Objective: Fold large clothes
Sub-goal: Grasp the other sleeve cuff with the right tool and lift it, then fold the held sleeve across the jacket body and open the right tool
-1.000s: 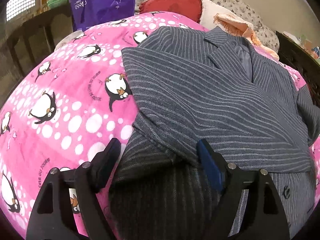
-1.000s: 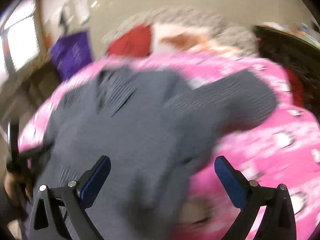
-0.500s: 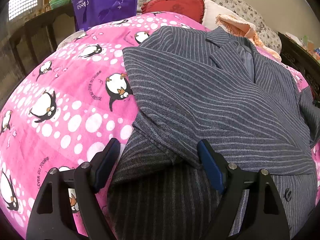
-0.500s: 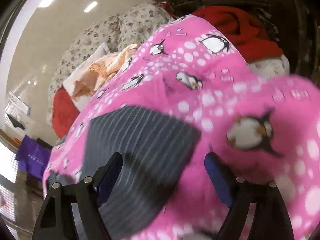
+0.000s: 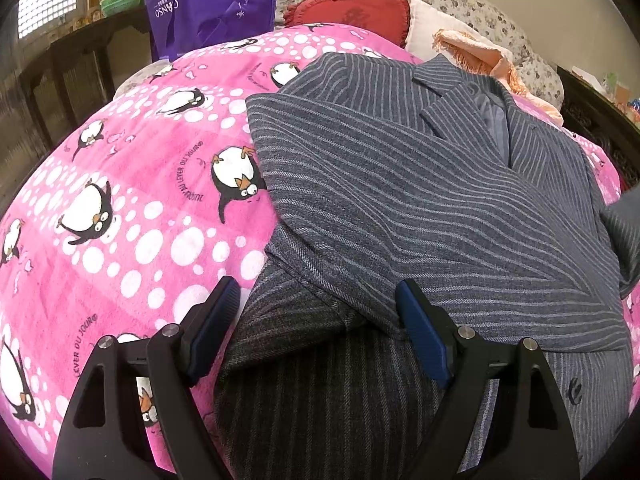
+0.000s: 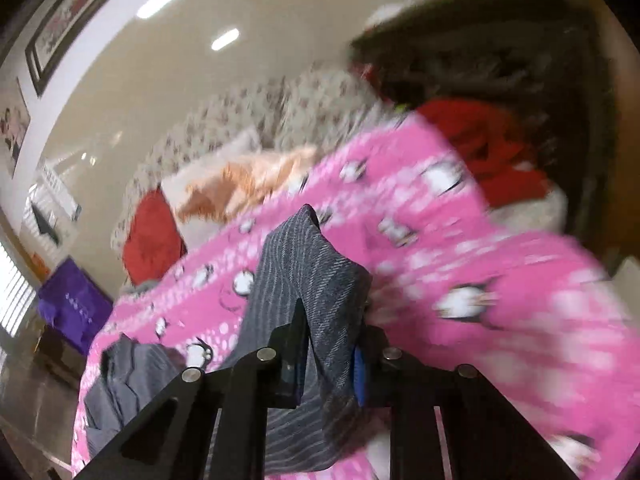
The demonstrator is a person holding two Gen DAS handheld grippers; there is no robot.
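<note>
Pink penguin blanket (image 5: pixel 132 208) over bed. Grey pinstriped jacket (image 5: pixel 400 200) spread flat on it, one sleeve folded across the chest, collar toward the pillows. Left tongs (image 5: pixel 316 332) wide open over the near hem, gripping nothing. Right tongs (image 6: pixel 328 364) clamped on jacket sleeve (image 6: pixel 308 280), cloth lifted off the blanket. Red cushion (image 5: pixel 352 8), purple bag (image 5: pixel 208 0) behind. Right view blurred.
</note>
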